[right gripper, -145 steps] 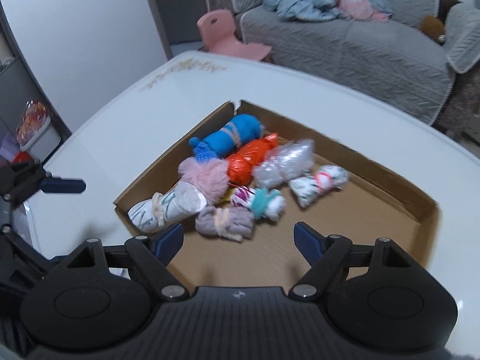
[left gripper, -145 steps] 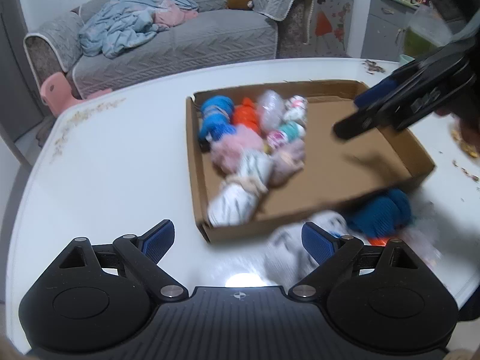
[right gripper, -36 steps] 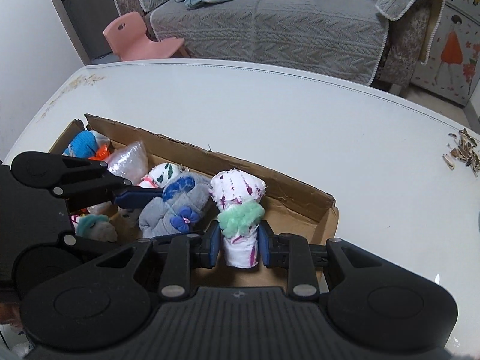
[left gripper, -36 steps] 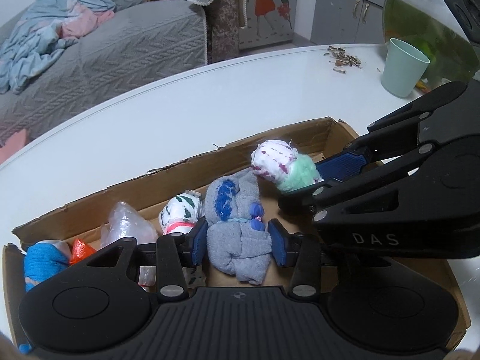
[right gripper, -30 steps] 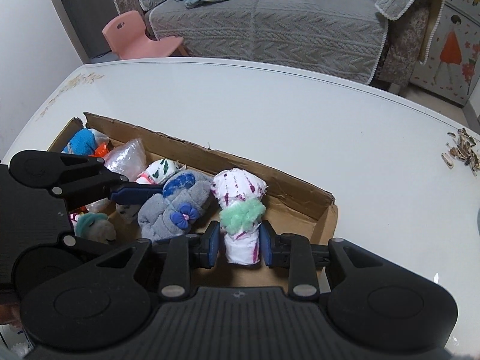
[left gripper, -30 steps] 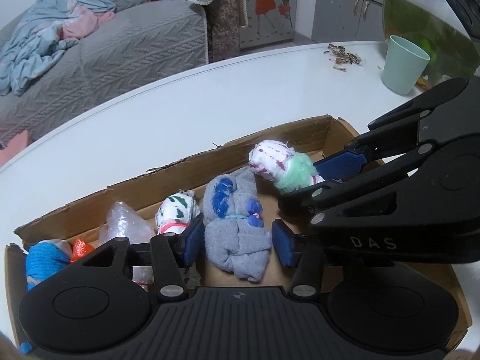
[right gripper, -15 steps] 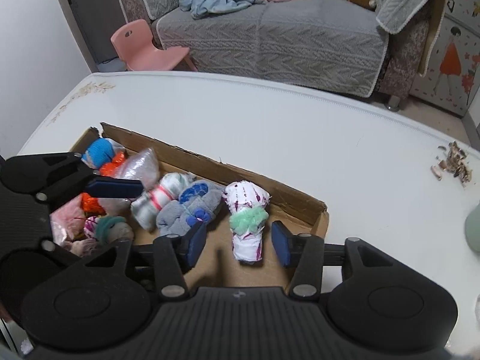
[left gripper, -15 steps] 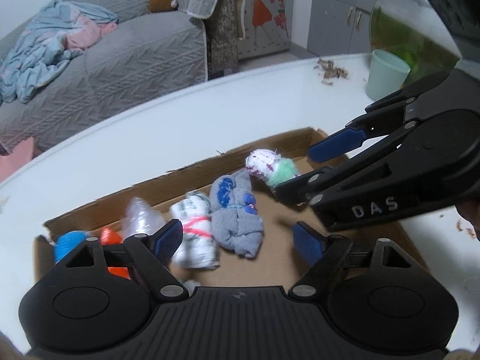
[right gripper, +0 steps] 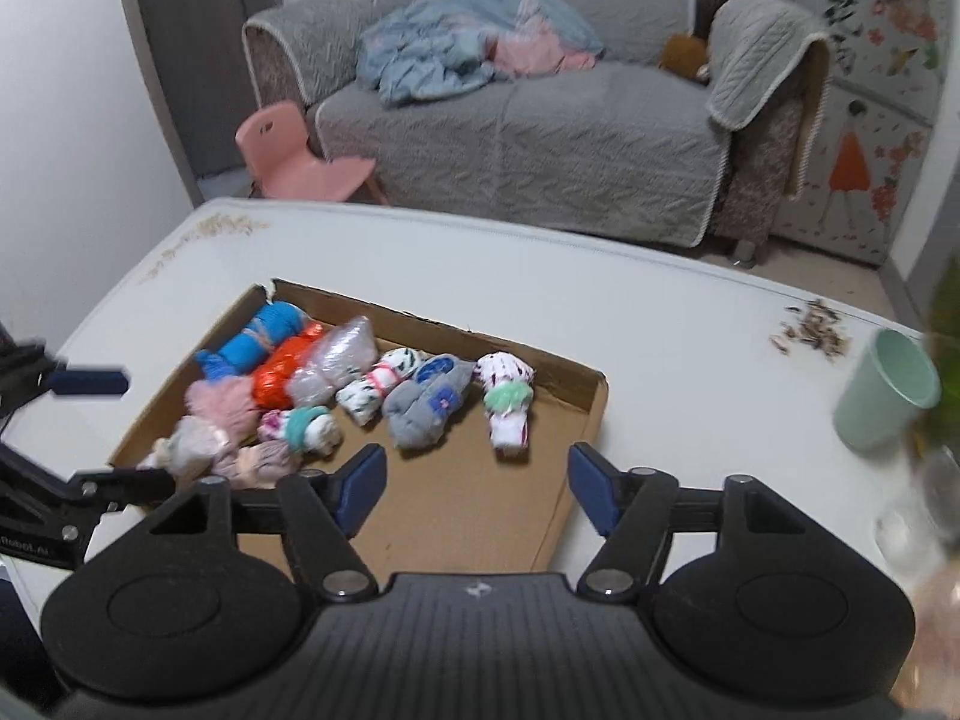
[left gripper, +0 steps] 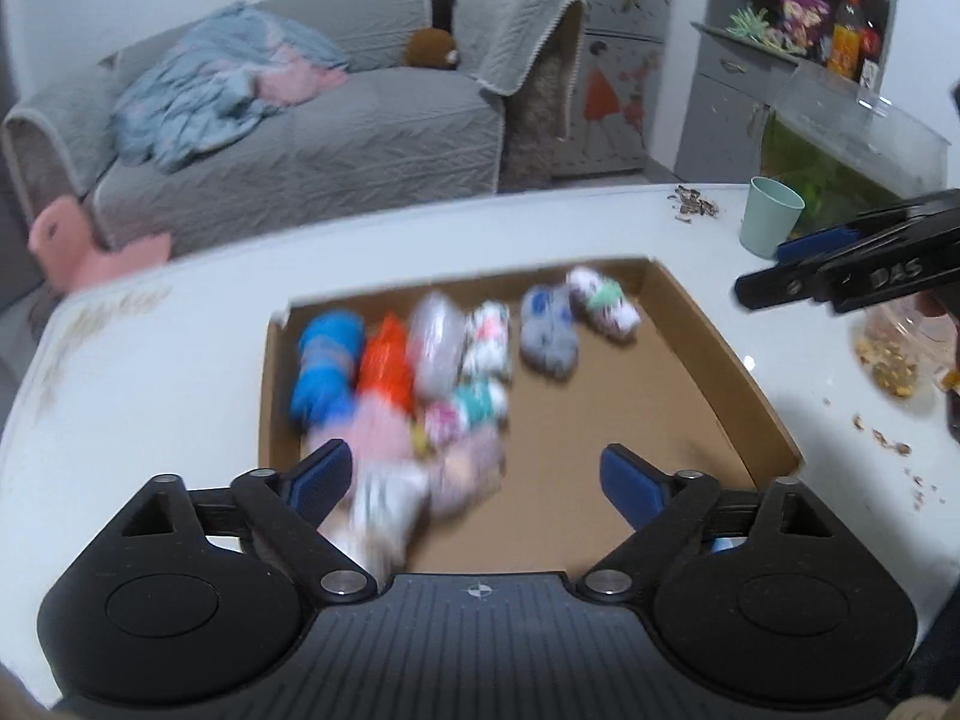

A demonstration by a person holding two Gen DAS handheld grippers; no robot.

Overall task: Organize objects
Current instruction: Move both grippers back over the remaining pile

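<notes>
A shallow cardboard box (left gripper: 714, 354) (right gripper: 576, 480) lies on the white table and holds several rolled sock bundles. A grey and blue bundle (left gripper: 547, 330) (right gripper: 429, 405) and a white bundle with a green band (left gripper: 603, 299) (right gripper: 509, 405) lie at the row's right end. Blue (right gripper: 255, 345), orange (right gripper: 282, 375) and clear-wrapped (right gripper: 333, 363) bundles lie to their left. My left gripper (left gripper: 474, 477) is open and empty above the box's near edge. My right gripper (right gripper: 471, 480) is open and empty above the box's bare floor; it also shows in the left wrist view (left gripper: 780, 267).
A mint green cup (left gripper: 770, 223) (right gripper: 885, 396) stands on the table right of the box. Seed husks (right gripper: 810, 327) and crumbs (left gripper: 888, 360) lie scattered at the right. A fish tank (left gripper: 852, 150) stands at the far right. A grey sofa (right gripper: 516, 138) and pink chair (right gripper: 294, 156) stand beyond the table.
Both grippers have let go of their sock bundles, opened wide and pulled back and up from the box. The grey bundle and the white and green bundle now lie in the box.
</notes>
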